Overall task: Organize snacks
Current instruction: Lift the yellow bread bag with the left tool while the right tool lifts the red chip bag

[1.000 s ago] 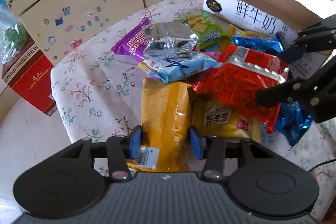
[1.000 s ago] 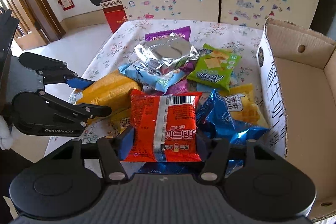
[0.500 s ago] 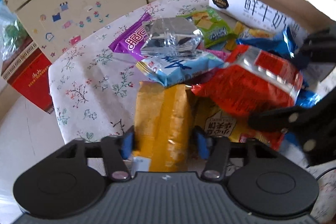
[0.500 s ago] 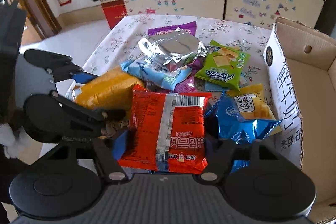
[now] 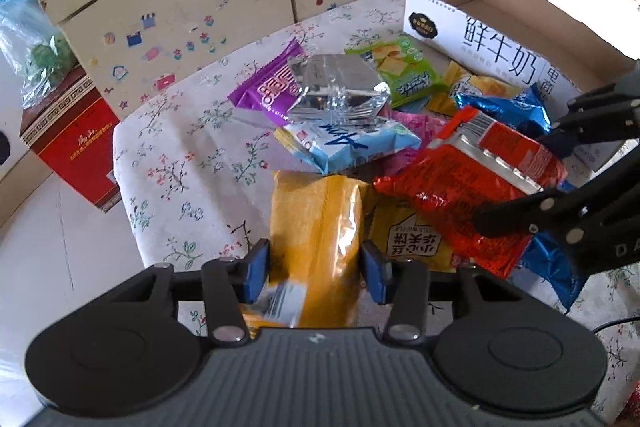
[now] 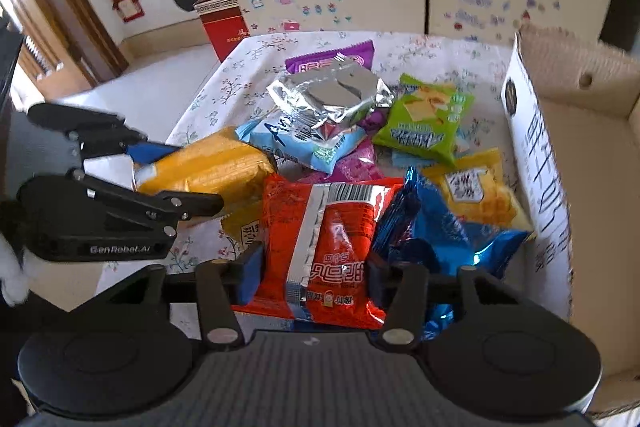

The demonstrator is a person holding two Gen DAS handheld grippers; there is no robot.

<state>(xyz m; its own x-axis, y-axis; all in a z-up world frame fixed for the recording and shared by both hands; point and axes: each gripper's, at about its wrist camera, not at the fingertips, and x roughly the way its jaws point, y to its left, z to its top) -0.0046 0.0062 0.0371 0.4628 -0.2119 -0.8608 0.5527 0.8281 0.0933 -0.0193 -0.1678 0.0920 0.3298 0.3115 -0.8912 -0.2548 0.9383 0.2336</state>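
Since a second ago the left gripper [image 5: 315,273] has clamped onto the orange packet [image 5: 316,223] at the table's near edge. In the right view, the right gripper [image 6: 314,277] is closing on the red packet [image 6: 328,239] beside the cardboard box [image 6: 536,155]; puffy foil could slip out.

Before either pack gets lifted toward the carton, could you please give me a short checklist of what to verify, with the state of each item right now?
1. Left gripper shut on the orange pack: ok, both pads press its sides.
2. Right gripper on the red pack: not ok yet, the jaws are closing with the pack between them.
3. Red pack free of neighbours: not ok, it overlaps the blue pack.
4. Orange pack free: cannot tell, the light-blue pack lies at its far end.
5. Carton open with room inside: ok, bare cardboard shows.
6. The two grippers apart: ok, a gap shows between them.
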